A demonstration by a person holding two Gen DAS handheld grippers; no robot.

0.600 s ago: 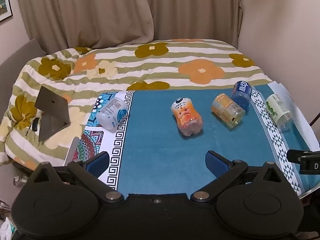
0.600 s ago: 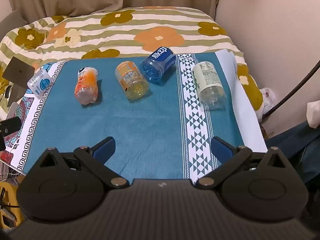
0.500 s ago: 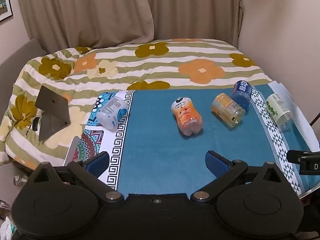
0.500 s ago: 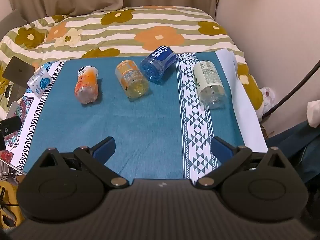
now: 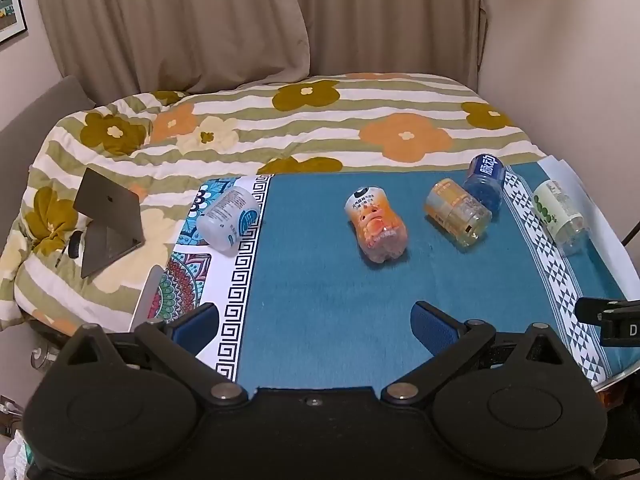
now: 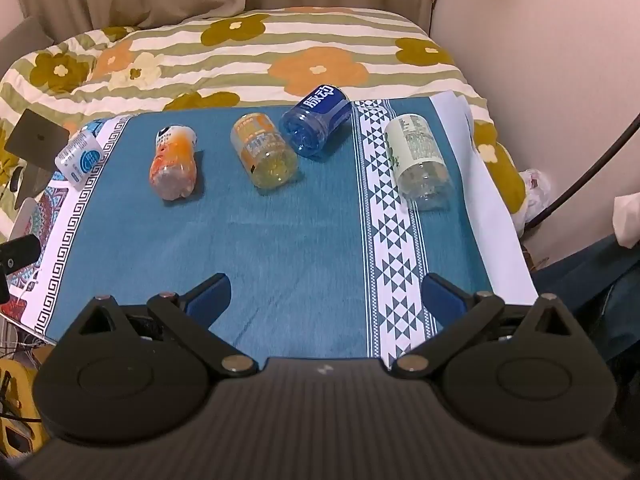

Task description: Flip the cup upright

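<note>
Several plastic cups lie on their sides on a blue cloth (image 5: 328,292). From left: a white-blue cup (image 5: 228,222) (image 6: 78,159), an orange cup (image 5: 376,224) (image 6: 173,168), a yellow cup (image 5: 458,218) (image 6: 264,156), a blue cup (image 5: 485,182) (image 6: 316,120) and a green-white cup (image 5: 560,212) (image 6: 420,162). My left gripper (image 5: 314,326) is open and empty over the cloth's near edge. My right gripper (image 6: 326,294) is open and empty, near the front edge too. Both are well short of the cups.
The cloth lies on a bed with a flowered striped quilt (image 5: 320,120). A dark folded stand (image 5: 108,216) rests on the quilt at the left. A wall (image 6: 540,60) and a dark cable (image 6: 592,168) are at the right. Curtains hang behind.
</note>
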